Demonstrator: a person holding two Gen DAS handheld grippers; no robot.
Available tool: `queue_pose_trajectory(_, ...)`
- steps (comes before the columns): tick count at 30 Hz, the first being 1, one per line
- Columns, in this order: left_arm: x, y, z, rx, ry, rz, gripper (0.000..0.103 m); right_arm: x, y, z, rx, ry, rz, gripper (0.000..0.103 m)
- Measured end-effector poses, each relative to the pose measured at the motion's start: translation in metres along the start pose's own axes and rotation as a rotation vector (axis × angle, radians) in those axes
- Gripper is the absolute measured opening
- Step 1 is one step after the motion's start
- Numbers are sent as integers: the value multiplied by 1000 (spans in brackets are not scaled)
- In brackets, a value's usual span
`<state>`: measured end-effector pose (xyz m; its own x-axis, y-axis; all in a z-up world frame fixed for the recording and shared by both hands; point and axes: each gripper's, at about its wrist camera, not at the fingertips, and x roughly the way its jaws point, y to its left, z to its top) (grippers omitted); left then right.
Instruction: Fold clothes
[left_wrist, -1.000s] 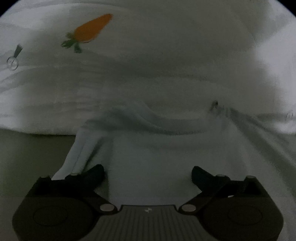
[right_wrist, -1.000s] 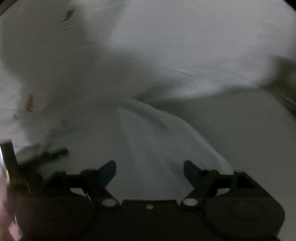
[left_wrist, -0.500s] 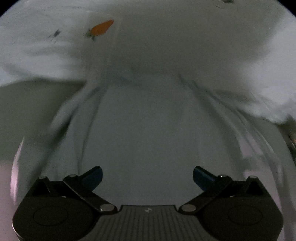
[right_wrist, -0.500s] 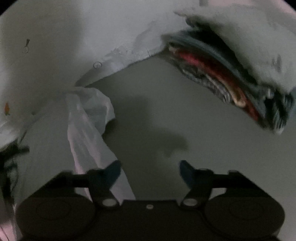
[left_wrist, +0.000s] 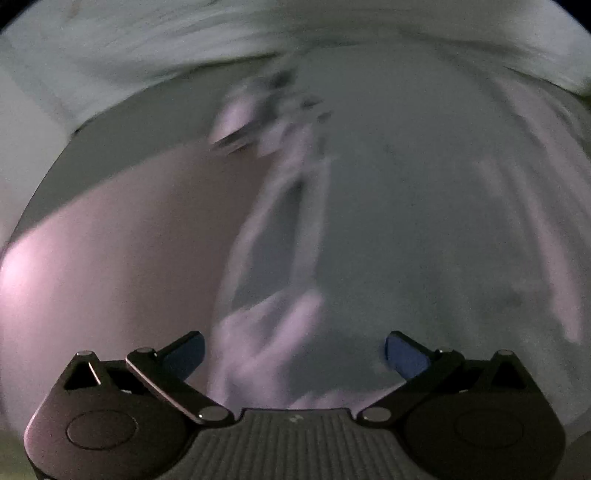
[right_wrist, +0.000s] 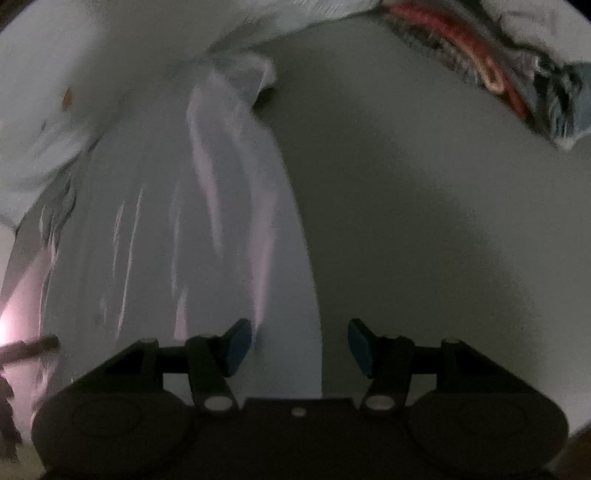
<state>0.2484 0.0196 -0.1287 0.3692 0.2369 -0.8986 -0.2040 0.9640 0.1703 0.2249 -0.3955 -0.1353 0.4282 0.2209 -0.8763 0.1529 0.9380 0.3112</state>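
While both grippers hover over the pale garment (right_wrist: 207, 229) spread on the surface (right_wrist: 424, 229), left gripper (left_wrist: 293, 350) jaws gape empty; right gripper (right_wrist: 299, 343) jaws, just narrowing, straddle its edge ungripped.

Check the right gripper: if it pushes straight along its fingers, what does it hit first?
Most likely the pale garment, whose right edge lies between the open fingers of the right gripper. Depth is unclear; slightly rightward it would meet the bare grey surface.
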Motion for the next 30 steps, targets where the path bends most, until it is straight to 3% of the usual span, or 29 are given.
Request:
queue_pose_trajectory(3,7,28,-21,-130,51,-19,102,-1,10,-11,-82,3,-22,59)
queue_pose_trajectory(5,11,36,-33,-211,42,-69,97,-2,16,-18,-137,5,-36,47)
queue_pose_trajectory(6,10,37,-36,-240,25,-79,90,-2,21,-19,-172,3,-36,22)
queue_pose_trajectory(7,7,36,-37,-256,4,-78,84,-2,26,-20,-209,-1,-34,6)
queue_pose_trajectory(8,3,37,-37,-264,-10,-82,60,-5,30,-20,-223,-10,-28,5)
queue_pose_trajectory(9,-2,38,-36,-270,-14,-89,25,-9,33,-19,-232,-20,-22,4)
queue_pose_trajectory(10,-9,39,-32,-272,-8,-89,0,-13,37,-19,-242,-31,-15,3)
queue_pose_trajectory(12,-31,43,-27,-266,-57,-90,1,-40,36,-12,-176,-76,58,3)
queue_pose_trajectory(15,-84,66,-26,-326,-184,-194,1,-93,25,2,-34,-170,186,3)
queue_pose_trajectory(16,-95,69,-26,-334,-212,-207,1,-103,22,4,-17,-193,190,3)
queue_pose_trajectory(17,-104,71,-26,-339,-239,-213,1,-107,20,4,-19,-210,170,3)
queue_pose_trajectory(19,-96,67,-30,-284,-261,-145,3,-95,20,-1,-86,-210,52,3)
queue_pose_trajectory(21,-66,66,-42,-308,-191,-124,3,-73,23,-8,-164,-187,-56,3)
queue_pose_trajectory(22,-64,67,-43,-334,-181,-138,2,-70,27,-9,-173,-183,-69,3)
queue_pose_trajectory(23,-66,68,-44,-358,-180,-153,2,-79,31,-9,-173,-200,-50,3)
queue_pose_trajectory(28,-132,72,-36,-281,-370,-99,0,-137,41,-9,-102,-323,78,3)
queue_pose_trajectory(30,-126,75,-31,-292,-369,-92,0,-123,34,-9,-78,-281,55,3)
